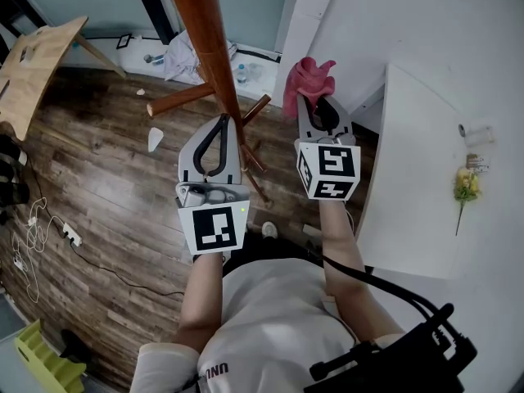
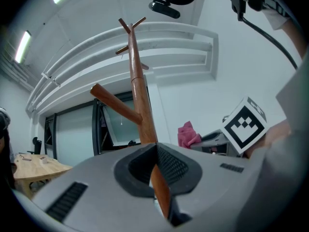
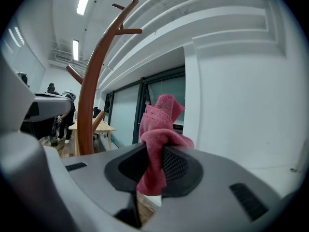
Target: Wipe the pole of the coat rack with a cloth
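A brown wooden coat rack pole [image 1: 205, 31] rises through the middle of the head view, with side pegs branching off lower down. My left gripper [image 1: 225, 123] is shut on the pole; in the left gripper view the pole [image 2: 137, 91] runs up from between the pads [image 2: 169, 166]. My right gripper [image 1: 316, 103] is to the right of the pole and apart from it, shut on a pink cloth [image 1: 307, 76]. In the right gripper view the cloth [image 3: 159, 124] bunches up out of the jaws, and the pole [image 3: 89, 95] stands to the left.
A white table [image 1: 409, 178] at the right carries a yellow flower [image 1: 467, 185]. A wooden table [image 1: 33, 64] stands far left. Cables and a power strip [image 1: 70, 236] lie on the wood floor. Bags and bottles [image 1: 188, 56] sit by the far wall.
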Available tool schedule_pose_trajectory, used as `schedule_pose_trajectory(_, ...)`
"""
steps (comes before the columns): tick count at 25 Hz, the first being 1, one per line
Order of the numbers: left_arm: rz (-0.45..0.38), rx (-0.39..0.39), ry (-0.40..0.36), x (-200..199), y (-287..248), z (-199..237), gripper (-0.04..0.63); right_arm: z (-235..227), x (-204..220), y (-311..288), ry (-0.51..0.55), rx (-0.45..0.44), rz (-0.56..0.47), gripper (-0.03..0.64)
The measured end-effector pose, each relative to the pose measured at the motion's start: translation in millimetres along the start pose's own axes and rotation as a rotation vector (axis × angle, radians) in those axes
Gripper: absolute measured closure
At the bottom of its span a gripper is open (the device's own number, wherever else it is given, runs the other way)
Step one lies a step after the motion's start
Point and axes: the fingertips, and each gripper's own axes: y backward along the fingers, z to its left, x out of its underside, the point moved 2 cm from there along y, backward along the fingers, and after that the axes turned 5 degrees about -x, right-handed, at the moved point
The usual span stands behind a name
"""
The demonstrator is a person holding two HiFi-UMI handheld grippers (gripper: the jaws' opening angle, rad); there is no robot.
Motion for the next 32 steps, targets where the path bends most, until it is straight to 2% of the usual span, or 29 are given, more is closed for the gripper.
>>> schedule_pose_trajectory(2,-0.008,0.015,-0.027,-4,1,-2,0.583,-1,-6,5,0.0,0.008,-0.016,0.537)
schedule_pose_trajectory(6,-0.022,0.023,-0.012,-9,3,-4,0.583,-1,-22,16,0.006,0.021,-0.06,0.537)
schedule_pose_trajectory(10,-0.045,0.036,-0.032,-19,3,-3,0.583,2,-41,25,0.016,0.027,-0.109,0.537)
schedule_pose_trajectory(11,-0.048,0.028,-0.005,-20,4,-3,0.583,2,-46,28,0.019,0.028,-0.122,0.537)
schedule_pose_trajectory(14,-0.047,-0.037,0.214,-21,5,1,0.583,3,-60,35,0.03,0.031,-0.159,0.537)
schedule_pose_trajectory(15,-0.049,-0.046,0.244,-22,5,3,0.583,4,-65,38,0.033,0.032,-0.172,0.537)
schedule_pose_trajectory(32,-0.128,-0.051,0.234,-61,13,24,0.583,21,-140,79,0.113,0.04,-0.411,0.537)
